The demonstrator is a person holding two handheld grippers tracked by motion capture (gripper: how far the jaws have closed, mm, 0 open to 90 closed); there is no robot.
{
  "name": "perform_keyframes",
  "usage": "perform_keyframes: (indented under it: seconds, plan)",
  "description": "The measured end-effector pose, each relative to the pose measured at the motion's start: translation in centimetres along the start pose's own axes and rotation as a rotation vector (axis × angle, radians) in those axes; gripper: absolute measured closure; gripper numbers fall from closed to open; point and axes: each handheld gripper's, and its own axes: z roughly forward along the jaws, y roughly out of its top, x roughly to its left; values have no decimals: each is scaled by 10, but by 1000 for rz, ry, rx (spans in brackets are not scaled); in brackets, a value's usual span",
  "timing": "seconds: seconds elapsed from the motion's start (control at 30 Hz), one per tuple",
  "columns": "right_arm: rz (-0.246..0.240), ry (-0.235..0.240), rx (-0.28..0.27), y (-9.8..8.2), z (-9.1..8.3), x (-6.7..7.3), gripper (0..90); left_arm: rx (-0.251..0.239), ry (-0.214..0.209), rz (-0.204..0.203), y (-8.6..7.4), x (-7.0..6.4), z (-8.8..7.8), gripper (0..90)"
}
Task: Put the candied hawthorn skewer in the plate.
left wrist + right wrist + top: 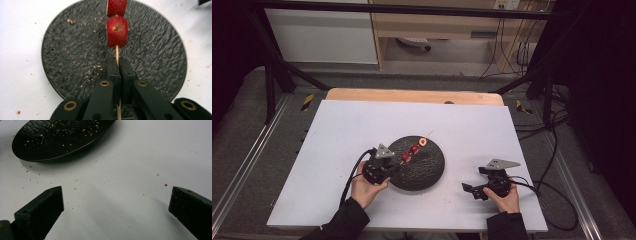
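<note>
High view shows a round black plate [424, 167] on the white table [337, 135], with a wooden skewer [416, 147] threaded with red fruit pieces [414, 149] held slanting above it. The left tongs [393, 170] are pressed together, pinching the bare lower end of the skewer at the plate's left edge. Left gripper view looks along those tongs [119, 62]: the thin skewer [116, 52] runs up between the closed jaws to two red fruit pieces [117, 32], which hang over the textured plate [62, 57]. Pale crumbs [93, 68] are scattered across the plate and the table around it. The right tongs [468, 189] are spread wide with nothing between them, low over the table, well to the right of the plate.
</note>
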Motion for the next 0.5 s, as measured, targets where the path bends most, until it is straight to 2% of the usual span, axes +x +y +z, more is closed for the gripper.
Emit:
perform_keyframes:
  seconds: [0.23,0.5]
  plan:
    - [3,-1,-7,-2,-2,-1,5,74,23,9,-3,-3,12,886]
    - [1,0,-11,-2,-3,-2,5,110,36,15,-5,-6,19,885]
